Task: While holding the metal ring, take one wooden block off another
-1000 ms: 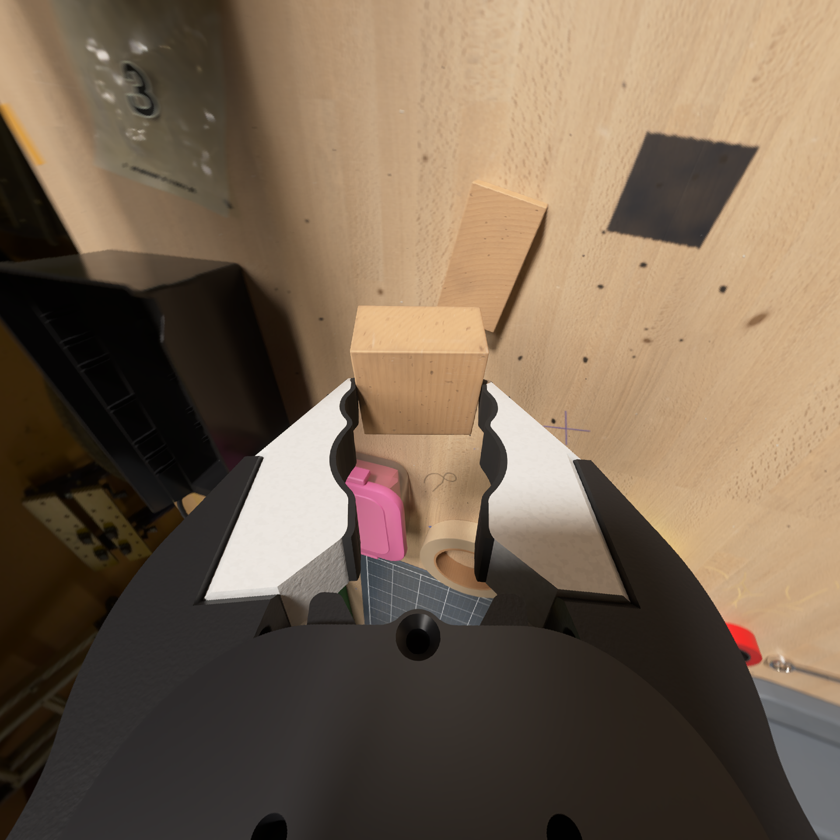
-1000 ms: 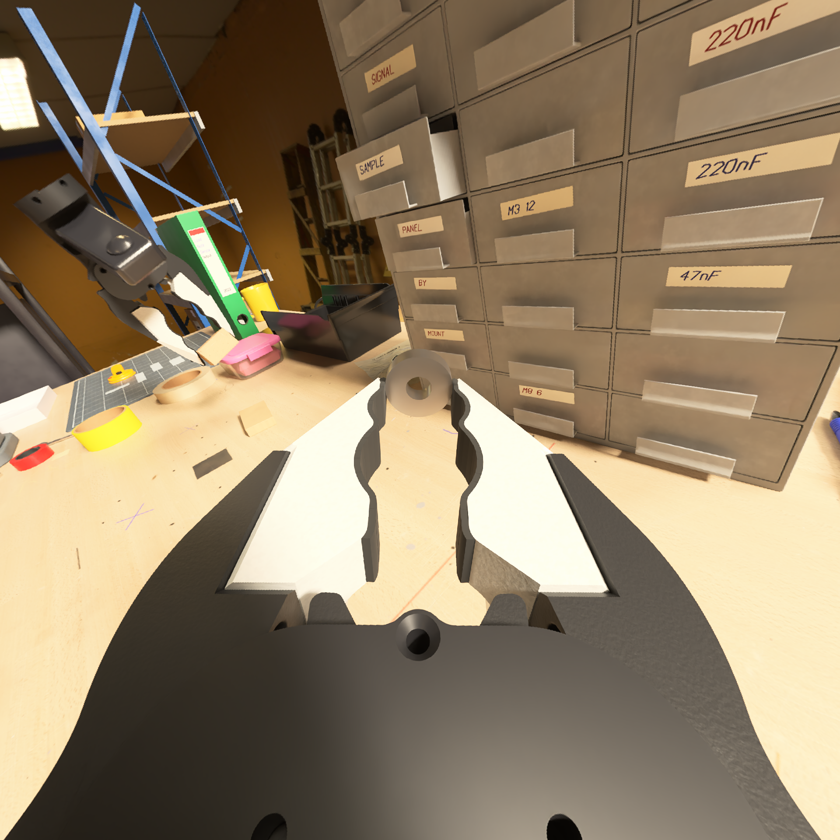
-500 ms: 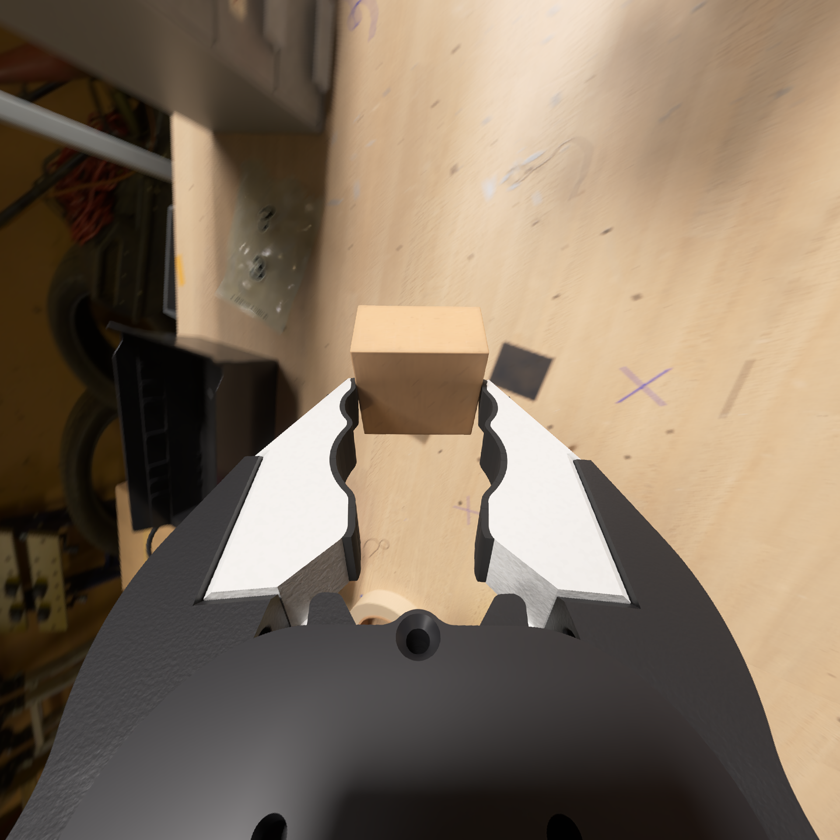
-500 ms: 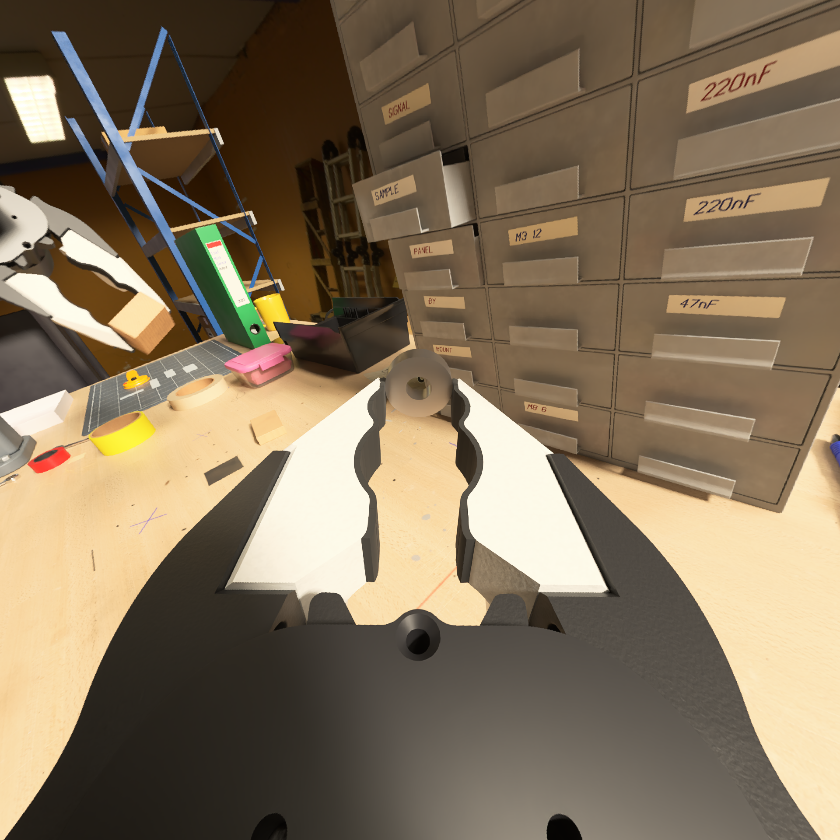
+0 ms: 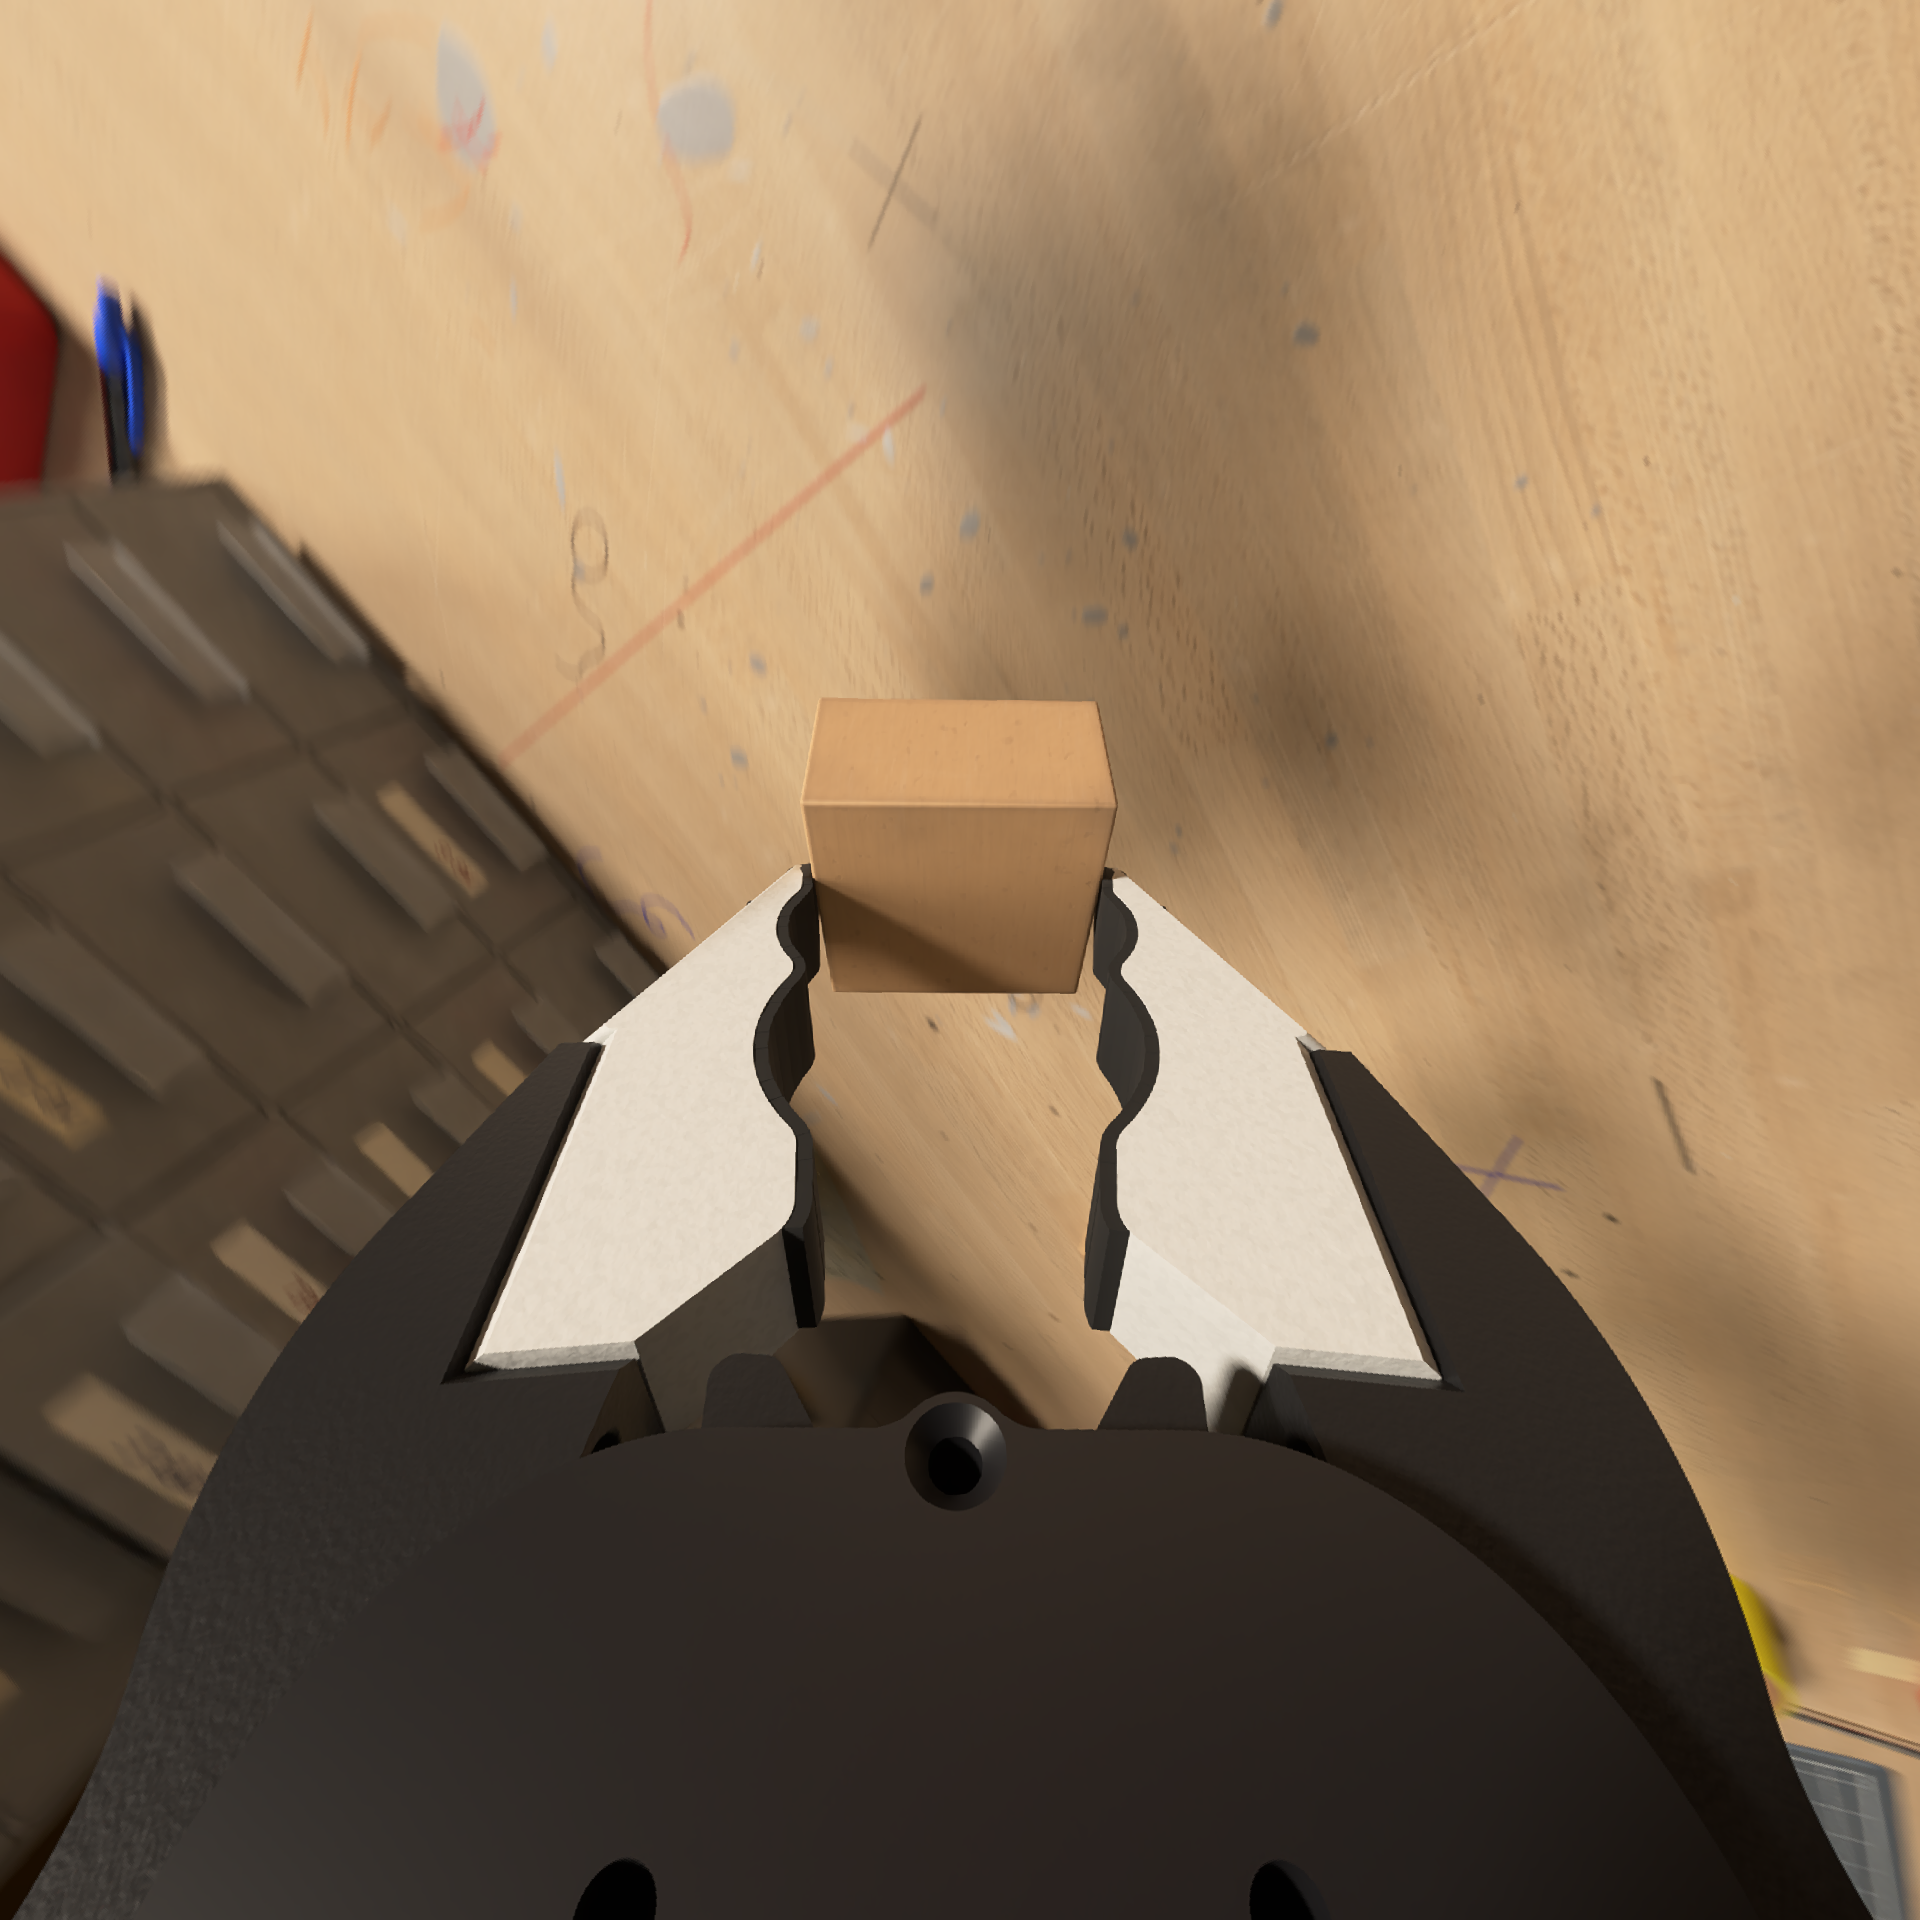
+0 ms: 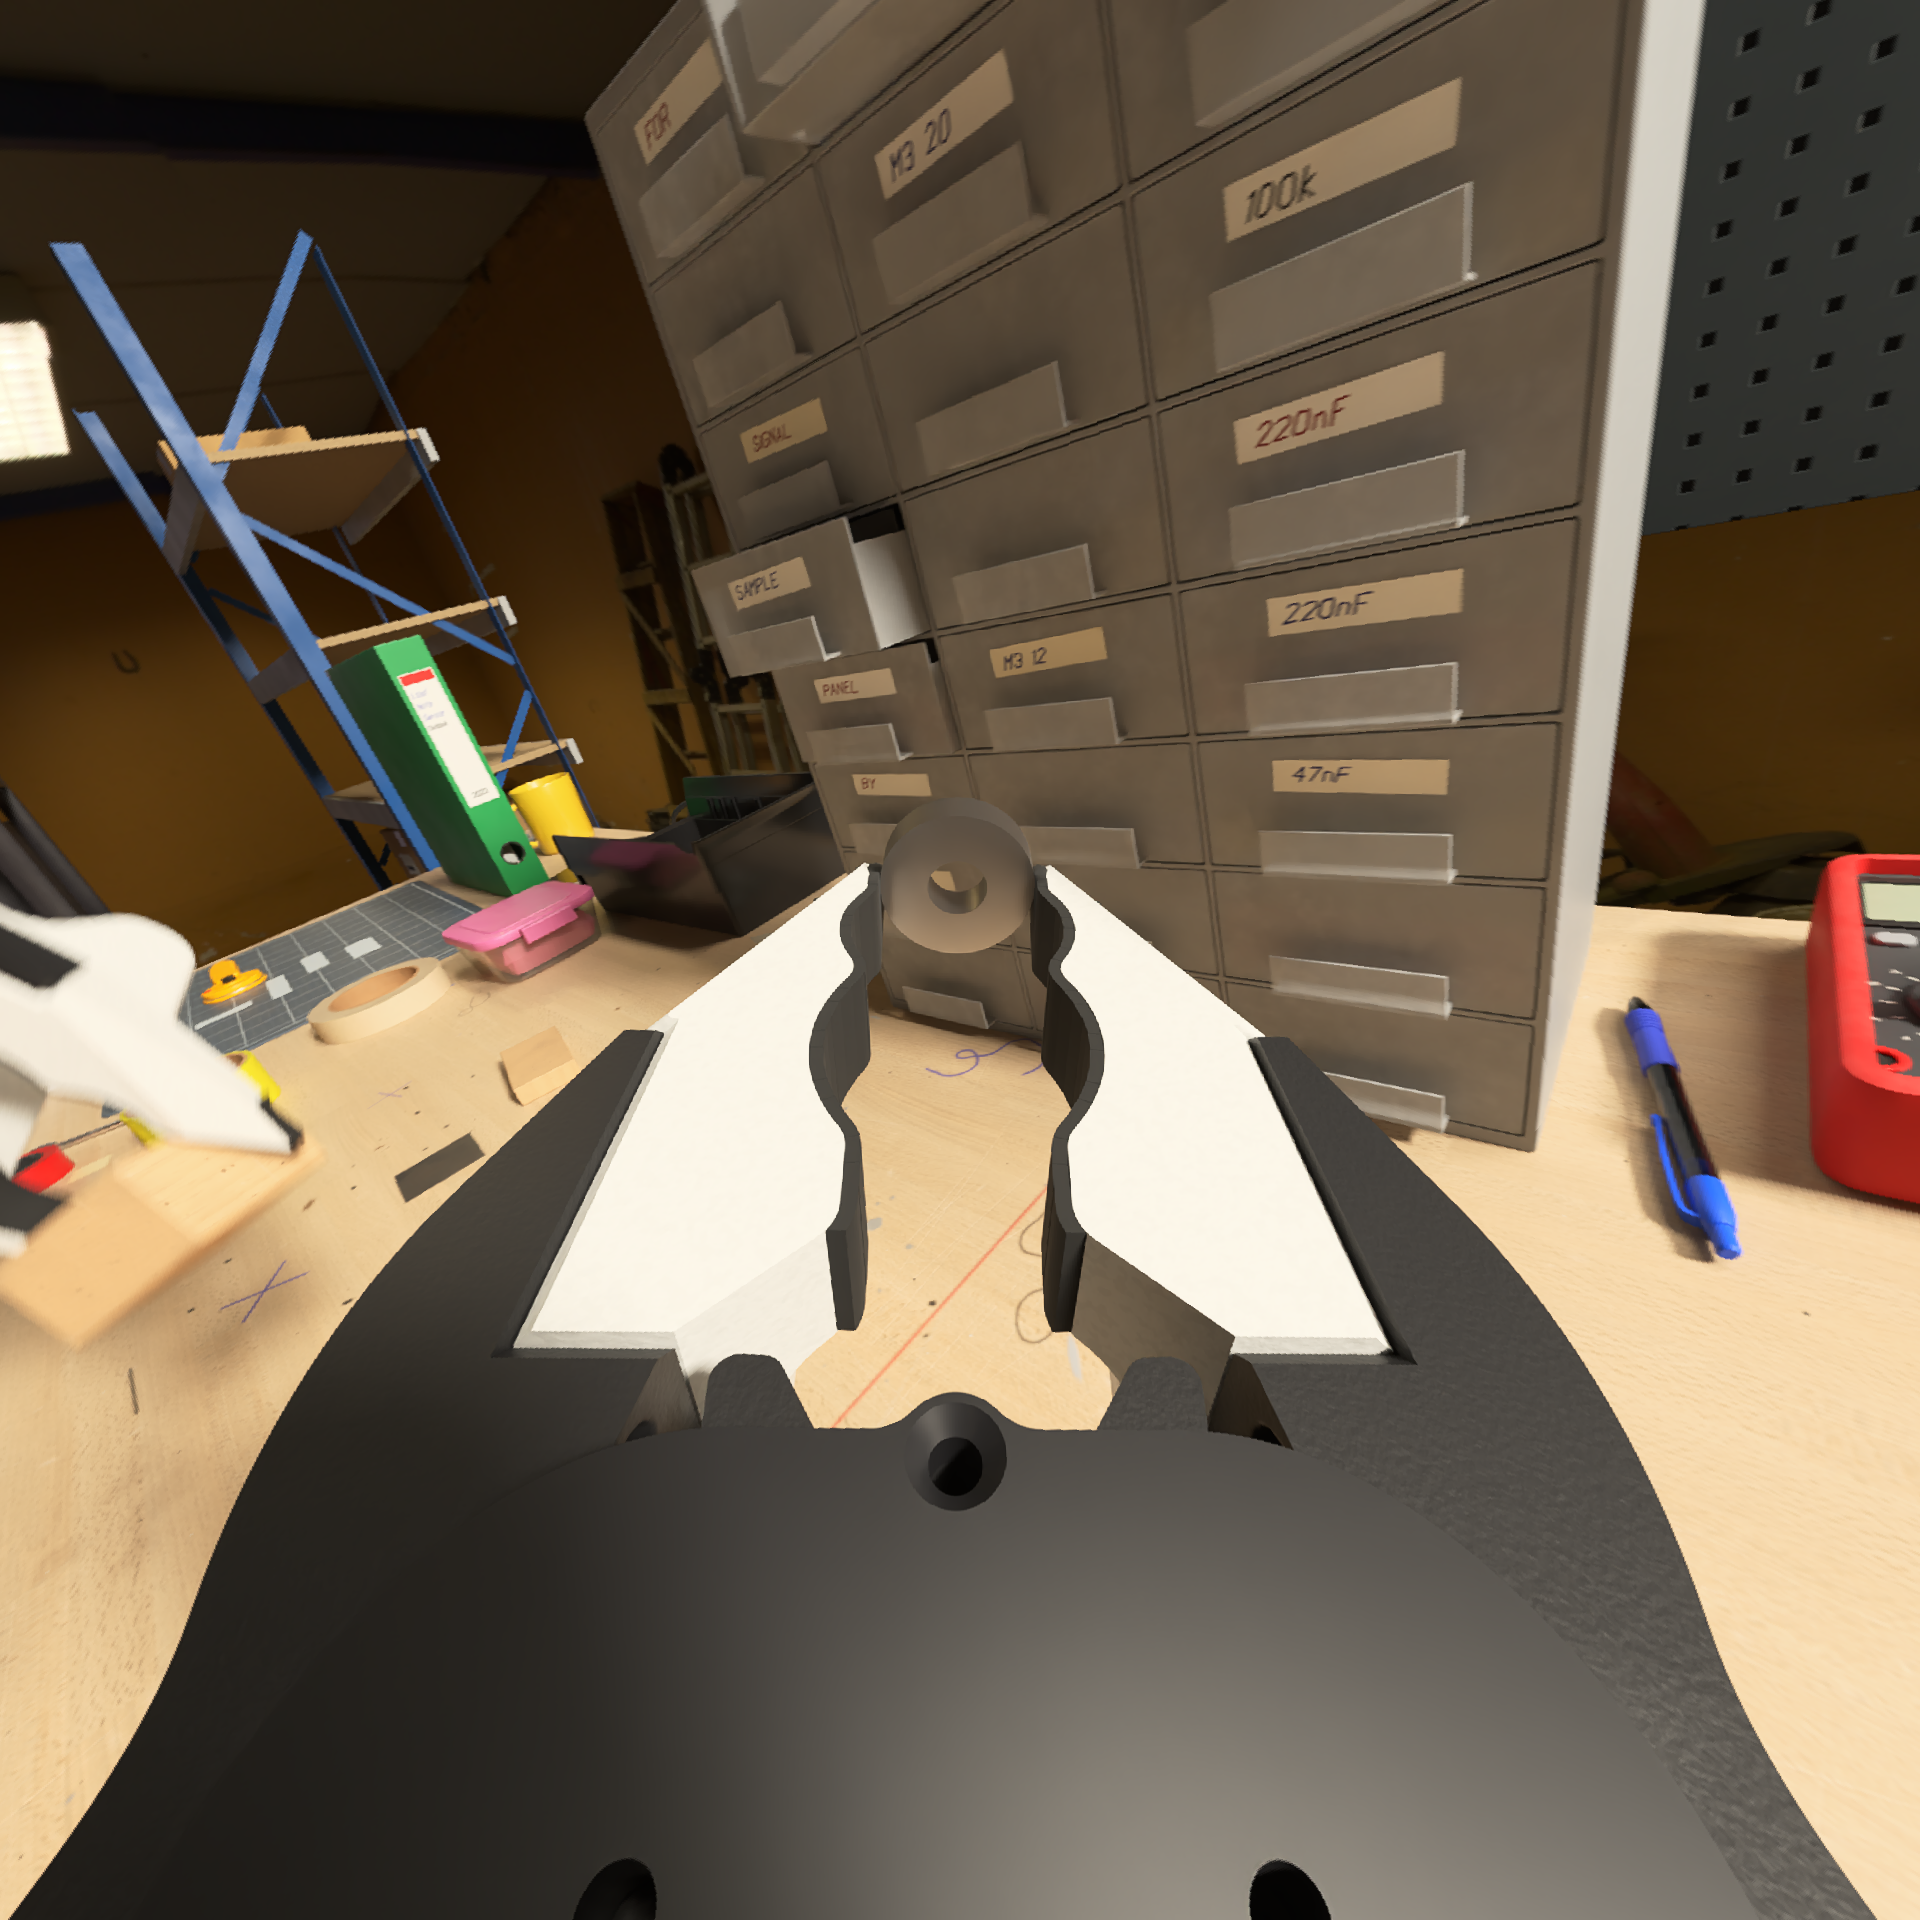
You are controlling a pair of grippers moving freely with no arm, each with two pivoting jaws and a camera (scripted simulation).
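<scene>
With the right gripper (image 6: 956,894) clenched on the metal ring (image 6: 954,878) before the drawer cabinet (image 6: 1299,582), the left gripper (image 5: 956,904) grasps a wooden block (image 5: 956,842) above the bench near that cabinet, best lowered flat before letting go.

grey drawer cabinet (image 6: 1299,623), paper-labelled fronts, directly beyond the fingertips in the right wrist view; one drawer left of the tips pulled partly out. blue pen (image 6: 1678,1132) and red multimeter (image 6: 1865,1029) on the wooden bench (image 6: 1558,1455), right of the fingers. left of the fingers: roll of masking tape (image 6: 379,997), pink-lidded box (image 6: 525,925), black bin (image 6: 707,857), grey cutting mat (image 6: 312,956), green binder (image 6: 431,764) leaning beside a yellow cup (image 6: 551,810), blue shelving rack (image 6: 281,520) behind. dark square patch (image 6: 438,1166) on the benchtop, nearer.
</scene>
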